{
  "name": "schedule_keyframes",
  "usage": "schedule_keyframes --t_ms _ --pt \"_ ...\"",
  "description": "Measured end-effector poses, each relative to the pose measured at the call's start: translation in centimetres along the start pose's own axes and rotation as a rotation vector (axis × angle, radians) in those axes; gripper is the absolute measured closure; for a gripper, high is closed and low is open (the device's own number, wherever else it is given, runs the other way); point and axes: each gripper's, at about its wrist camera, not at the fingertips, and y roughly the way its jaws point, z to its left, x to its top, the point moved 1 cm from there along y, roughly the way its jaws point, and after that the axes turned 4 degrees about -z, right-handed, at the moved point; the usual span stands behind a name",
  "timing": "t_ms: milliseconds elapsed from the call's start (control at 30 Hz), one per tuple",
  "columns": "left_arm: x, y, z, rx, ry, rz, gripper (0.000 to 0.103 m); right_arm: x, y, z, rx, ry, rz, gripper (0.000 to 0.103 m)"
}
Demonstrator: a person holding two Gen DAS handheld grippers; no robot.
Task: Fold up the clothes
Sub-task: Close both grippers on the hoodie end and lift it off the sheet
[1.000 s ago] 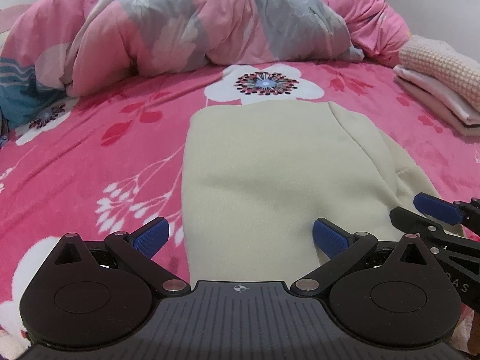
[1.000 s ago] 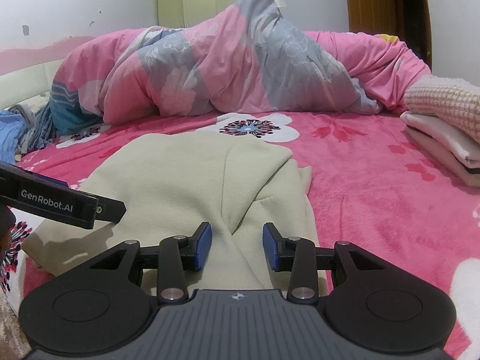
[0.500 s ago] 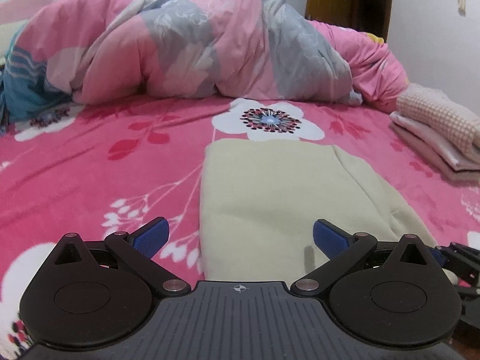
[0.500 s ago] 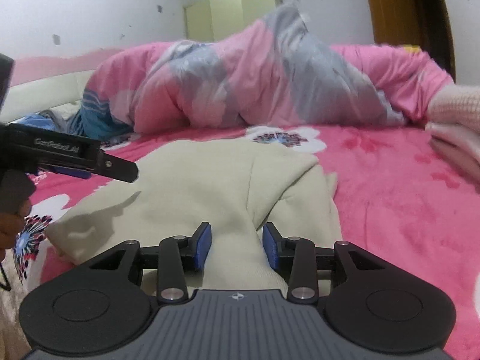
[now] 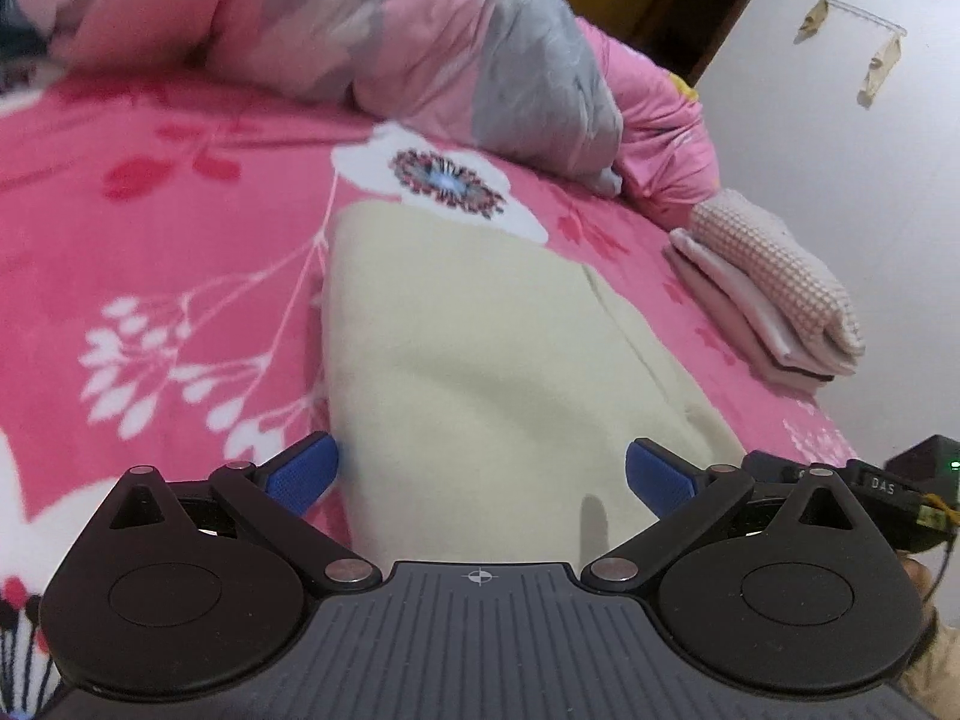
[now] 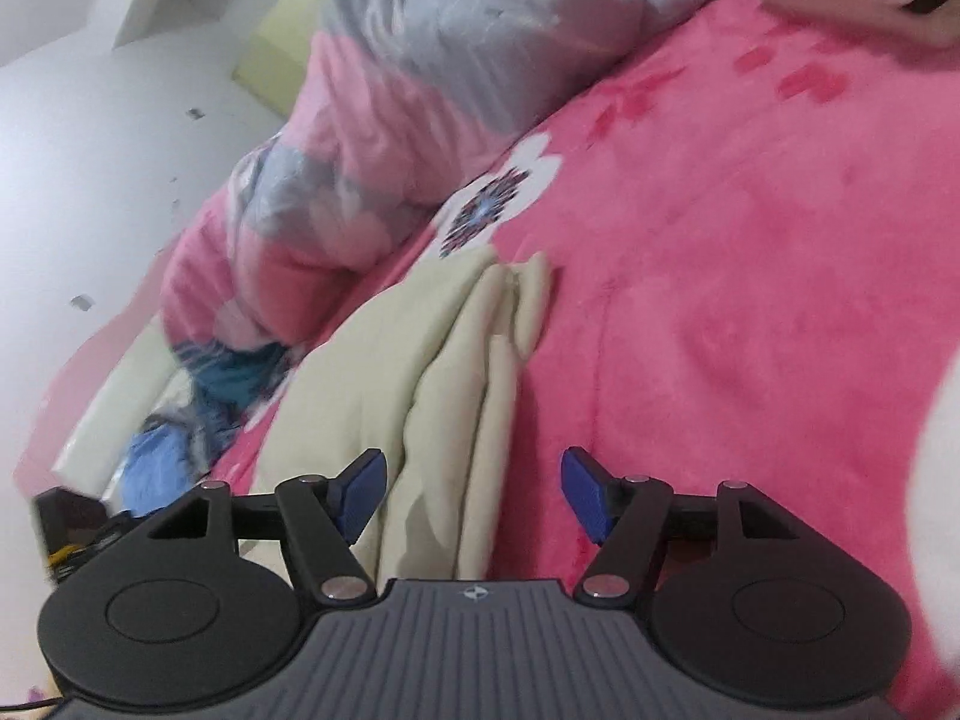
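Note:
A cream garment (image 5: 480, 354) lies folded lengthwise on the pink flowered bedspread (image 5: 156, 228). My left gripper (image 5: 483, 477) is open, its blue pads wide apart over the garment's near end, not pressing it. In the right wrist view the same cream garment (image 6: 432, 372) shows its layered folded edge. My right gripper (image 6: 474, 495) is rolled to one side and its jaws are opening; the folded edge lies between the pads, which do not press it. The right gripper's body (image 5: 888, 492) shows at the lower right of the left wrist view.
A bunched pink and grey quilt (image 5: 372, 30) fills the far side of the bed. A stack of folded clothes (image 5: 774, 294) with a pink waffle-knit piece on top sits at the right by the wall. Blue fabric (image 6: 156, 456) lies at the bed's left end.
My right gripper's jaws have spread from a narrow gap to a wide one, and that gripper has rolled and shifted toward the garment's right edge. The left gripper has turned and shifted sideways, still open.

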Motion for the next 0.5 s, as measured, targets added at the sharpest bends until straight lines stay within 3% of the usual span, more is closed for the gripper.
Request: schedule_keyframes --t_ms 133,333,500 --pt "0.7 1.8 2.5 -0.1 -0.126 0.093 0.0 1.6 2.3 0.1 0.075 0.004 0.139 0.032" --pt "2.5 4.6 3.7 -0.187 -0.17 0.124 0.0 4.2 7.1 0.3 0.14 0.027 0.263 0.035" --pt "3.4 6.0 4.2 -0.226 -0.177 0.137 0.0 5.8 11.1 -0.7 0.226 0.078 0.332 0.045"
